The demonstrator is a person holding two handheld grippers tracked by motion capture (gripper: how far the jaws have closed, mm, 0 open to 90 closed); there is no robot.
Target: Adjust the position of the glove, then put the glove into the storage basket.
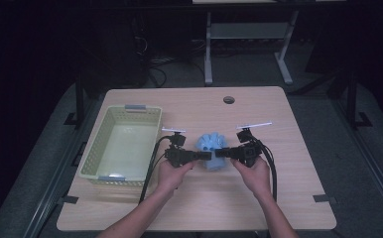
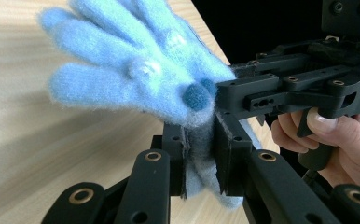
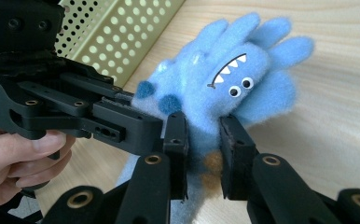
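Note:
A fuzzy light-blue plush toy (image 1: 211,150) with several stubby arms, googly eyes and a toothy mouth sits at the middle of the wooden table (image 1: 279,198), just right of the basket. My left gripper (image 1: 205,155) comes at it from the left and is shut on its lower part (image 2: 199,154). From the right, my right gripper (image 1: 219,153) is shut on the same plush (image 3: 204,140). In the left gripper view the toy's arms (image 2: 122,70) spread above the jaws. The toy's face (image 3: 234,77) looks out in the right gripper view.
A pale yellow-green perforated basket (image 1: 96,151) stands at the table's left; its wall (image 3: 117,32) is behind the left gripper in the right gripper view. A round cable hole (image 1: 228,99) lies near the far edge. Bare table stretches to the right and front.

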